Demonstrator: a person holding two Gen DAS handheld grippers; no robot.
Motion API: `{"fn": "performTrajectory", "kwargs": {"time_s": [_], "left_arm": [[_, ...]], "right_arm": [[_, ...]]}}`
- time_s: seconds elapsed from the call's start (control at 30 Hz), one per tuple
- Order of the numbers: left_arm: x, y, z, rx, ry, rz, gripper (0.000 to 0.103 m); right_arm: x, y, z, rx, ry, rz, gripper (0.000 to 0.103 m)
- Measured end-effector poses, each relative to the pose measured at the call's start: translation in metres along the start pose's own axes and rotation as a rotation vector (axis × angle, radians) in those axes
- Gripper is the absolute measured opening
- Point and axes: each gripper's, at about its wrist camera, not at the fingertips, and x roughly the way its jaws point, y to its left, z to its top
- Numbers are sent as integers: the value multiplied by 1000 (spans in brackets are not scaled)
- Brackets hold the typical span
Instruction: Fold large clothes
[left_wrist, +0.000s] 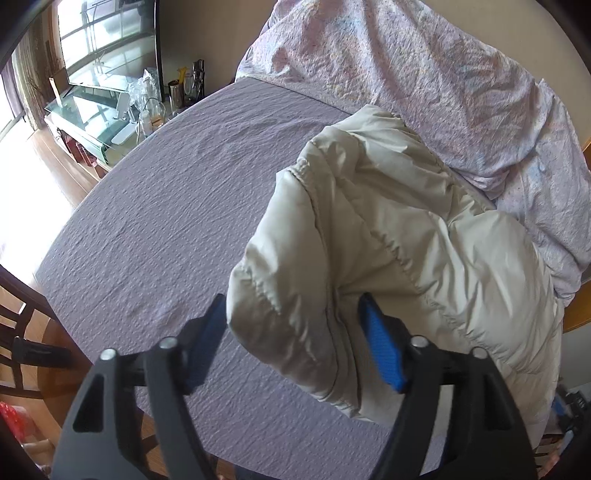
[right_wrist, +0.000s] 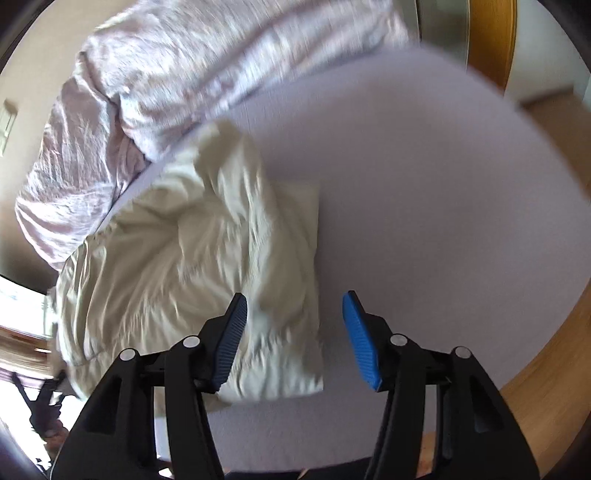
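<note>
Left wrist view, left gripper (left_wrist: 295, 339) apparently around cream jacket (left_wrist: 388, 258)

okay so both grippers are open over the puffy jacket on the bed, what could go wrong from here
1. The cream puffer jacket looks thick and slippery, so the open left gripper straddling a fold may grab too little and let it slide.
2. The rumpled quilt touches the jacket's far side and could get caught in a fold.
3. The right gripper view is motion-blurred; fast closing might miss the edge.
</note>
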Motion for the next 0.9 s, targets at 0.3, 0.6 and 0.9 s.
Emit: {"fn": "performTrajectory", "kwargs": {"time_s": [0.3, 0.6, 0.9], "left_arm": [[14, 1, 4, -30, 33, -29, 85], [20, -1, 8, -56, 43, -47, 85], [23, 1, 14, -74, 38, -73, 85]], "right_arm": [[7, 110, -3, -246, -6, 158, 54], [31, 201, -46, -469, 48, 212, 49], [72, 209, -63, -490, 118, 116, 49]]}}
